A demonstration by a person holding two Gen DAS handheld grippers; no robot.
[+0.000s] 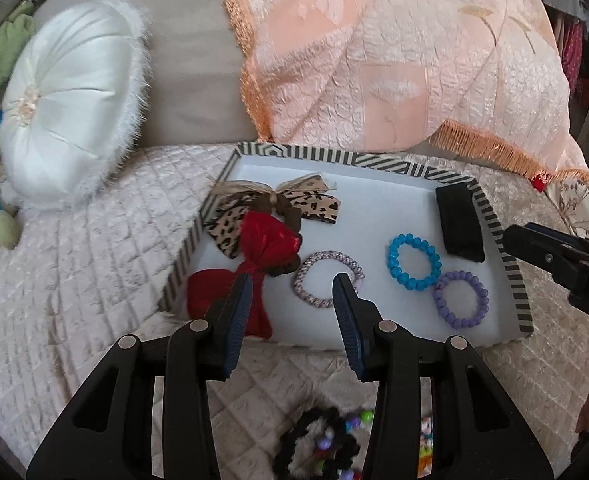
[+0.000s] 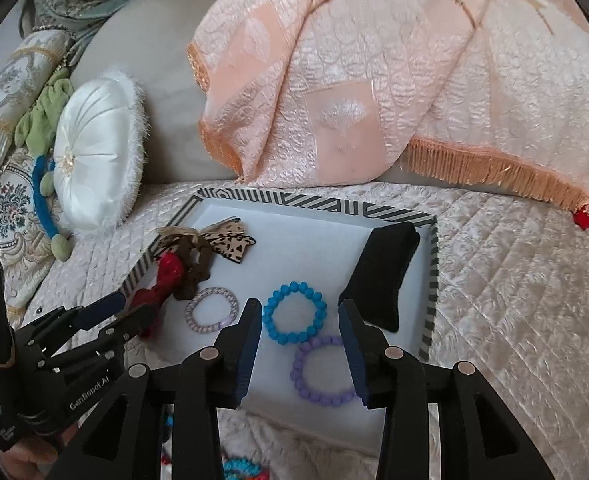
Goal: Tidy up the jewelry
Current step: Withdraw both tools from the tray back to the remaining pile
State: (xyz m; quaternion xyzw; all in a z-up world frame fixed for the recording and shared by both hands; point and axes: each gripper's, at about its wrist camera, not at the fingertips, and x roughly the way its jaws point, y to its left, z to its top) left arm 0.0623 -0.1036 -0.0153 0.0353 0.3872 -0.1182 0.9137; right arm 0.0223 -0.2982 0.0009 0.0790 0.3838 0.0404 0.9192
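The left gripper (image 1: 292,296) and right gripper (image 2: 300,320) are being held open (both empty) above the striped tray (image 1: 510,264); the light, springy blue bracelet (image 2: 295,313), lying mid-tray, is best pinched across its beaded rim.

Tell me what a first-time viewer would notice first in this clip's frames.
Probably the striped-rim tray on the quilted bed: a red bow and leopard-print bow lie at its left side, with a blue bead bracelet touching a purple bead bracelet on the right, beside a black pad. Both the left tongs and the right tongs hover open and empty at the tray's near edge. A fluffy white round cushion sits to the left.
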